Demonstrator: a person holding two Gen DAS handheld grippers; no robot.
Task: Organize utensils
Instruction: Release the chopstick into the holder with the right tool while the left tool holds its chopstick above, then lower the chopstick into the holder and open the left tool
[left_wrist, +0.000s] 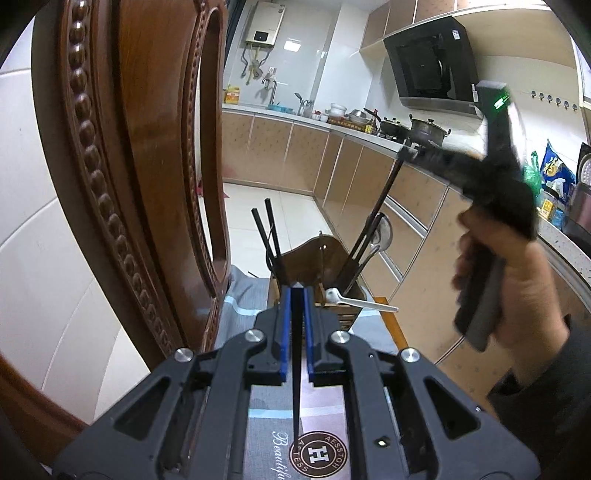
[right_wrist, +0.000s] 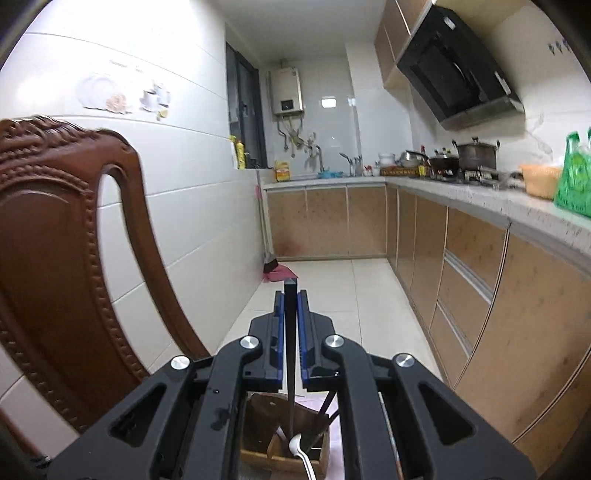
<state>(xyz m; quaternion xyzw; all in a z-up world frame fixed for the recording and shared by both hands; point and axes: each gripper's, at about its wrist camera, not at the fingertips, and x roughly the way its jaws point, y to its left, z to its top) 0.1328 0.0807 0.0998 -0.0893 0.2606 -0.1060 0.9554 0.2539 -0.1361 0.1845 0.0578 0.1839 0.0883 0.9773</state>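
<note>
Grippers — left gripper (left_wrist: 297, 291), right gripper (right_wrist: 291, 291) — each pinch one black chopstick (left_wrist: 296, 369) (wooden holder (left_wrist: 317, 258) ahead).

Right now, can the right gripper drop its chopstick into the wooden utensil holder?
Probably yes. The right gripper is shut on a black chopstick whose lower end hangs over the wooden utensil holder, above a compartment. A white spoon and other chopsticks sit there, but a gap shows beside them.

Two wrist fisheyes, both facing down the kitchen

The left view sits low, close behind the wooden utensil holder (left_wrist: 317, 266); the right looks from above it (right_wrist: 284, 435). Both share the holder and carved chair (left_wrist: 140, 184) (right_wrist: 59, 258).
</note>
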